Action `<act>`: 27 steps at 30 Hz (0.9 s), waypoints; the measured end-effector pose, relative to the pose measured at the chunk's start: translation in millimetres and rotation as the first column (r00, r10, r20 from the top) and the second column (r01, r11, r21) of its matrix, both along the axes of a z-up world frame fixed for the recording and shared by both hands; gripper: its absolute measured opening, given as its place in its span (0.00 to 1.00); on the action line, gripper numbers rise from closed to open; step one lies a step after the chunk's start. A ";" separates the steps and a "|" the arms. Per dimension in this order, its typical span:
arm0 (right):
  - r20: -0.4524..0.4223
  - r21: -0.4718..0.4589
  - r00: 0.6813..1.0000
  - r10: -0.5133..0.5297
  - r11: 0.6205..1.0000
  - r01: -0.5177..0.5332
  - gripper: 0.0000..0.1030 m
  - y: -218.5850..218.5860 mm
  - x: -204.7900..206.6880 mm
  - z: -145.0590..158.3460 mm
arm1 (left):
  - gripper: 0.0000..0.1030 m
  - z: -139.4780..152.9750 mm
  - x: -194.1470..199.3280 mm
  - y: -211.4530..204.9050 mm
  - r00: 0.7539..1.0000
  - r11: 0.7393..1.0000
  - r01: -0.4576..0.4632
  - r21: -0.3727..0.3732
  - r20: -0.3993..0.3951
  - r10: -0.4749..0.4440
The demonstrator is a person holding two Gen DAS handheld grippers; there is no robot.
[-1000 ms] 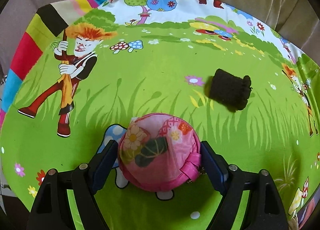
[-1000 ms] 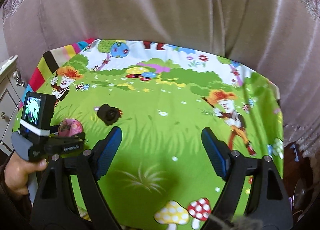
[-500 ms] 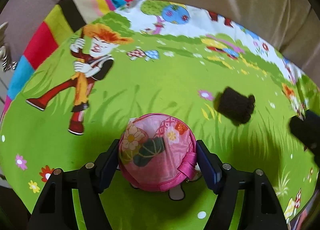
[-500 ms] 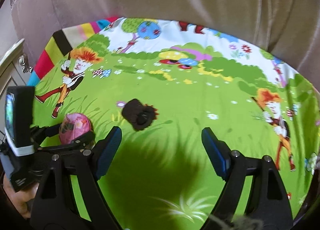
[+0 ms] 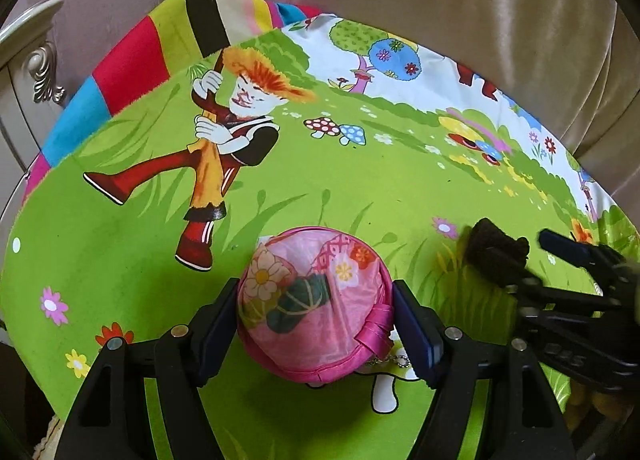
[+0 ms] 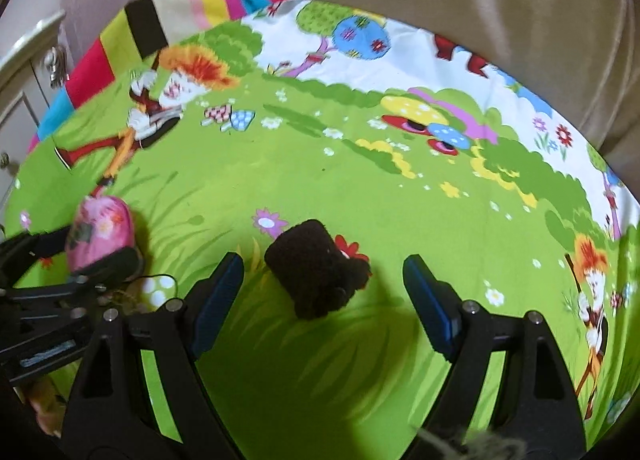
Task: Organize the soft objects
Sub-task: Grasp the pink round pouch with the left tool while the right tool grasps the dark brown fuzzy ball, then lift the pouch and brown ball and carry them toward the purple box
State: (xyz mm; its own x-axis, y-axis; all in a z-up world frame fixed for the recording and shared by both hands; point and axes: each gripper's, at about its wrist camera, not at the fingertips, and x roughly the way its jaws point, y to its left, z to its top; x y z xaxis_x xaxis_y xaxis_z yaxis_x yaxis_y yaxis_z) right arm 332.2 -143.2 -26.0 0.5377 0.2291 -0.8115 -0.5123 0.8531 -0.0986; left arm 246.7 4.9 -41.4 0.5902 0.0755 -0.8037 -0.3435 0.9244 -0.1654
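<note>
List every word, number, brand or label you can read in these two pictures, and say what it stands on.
No text can be read.
Marking on the side of the right gripper, seen in the left wrist view: too blurred to read.
Pale label on the left gripper, seen in the right wrist view: too blurred to read.
Cartoon cloth, pink pouch, dark knitted piece: pictures or plain, no lettering.

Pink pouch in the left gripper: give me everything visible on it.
The pink pouch is a round, puffy case of shiny satin-like fabric, printed with flowers and a dark green leaf, edged in brighter pink piping, with a small fabric loop on its right side. A small metal chain shows under that edge. It sits between the pads of the left gripper, both pressed on its sides. Whether it is lifted off the green cartoon-print cloth cannot be told.
</note>
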 end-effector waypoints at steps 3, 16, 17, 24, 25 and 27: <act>-0.015 -0.031 1.000 0.006 1.000 -0.006 0.71 3.8 7.1 -13.9 | 0.71 1.6 -1.5 -0.8 1.000 1.000 0.002 0.000 0.012 -0.002; -0.019 -0.002 0.997 -0.076 0.997 0.076 0.30 -9.9 -10.2 -12.9 | 0.71 1.5 -2.3 -1.1 1.000 1.000 0.011 -0.005 0.022 -0.011; -0.014 0.001 0.996 -0.090 0.996 0.090 0.30 -13.2 -14.1 -9.7 | 0.71 2.5 -2.5 -1.6 1.000 1.000 0.014 -0.004 0.026 -0.014; 0.008 0.047 0.980 -0.199 0.979 0.198 0.30 -40.8 -44.2 15.6 | 0.71 12.0 -7.3 -8.3 0.997 0.999 0.042 0.003 0.061 -0.042; 0.015 0.049 0.977 -0.211 0.977 0.210 0.30 -45.1 -50.7 19.2 | 0.71 13.6 -8.4 -9.8 0.997 0.999 0.046 0.005 0.065 -0.046; 0.019 0.062 0.974 -0.227 0.972 0.225 0.30 -52.9 -62.4 25.2 | 0.71 16.8 -10.8 -13.4 0.996 0.998 0.058 0.006 0.072 -0.058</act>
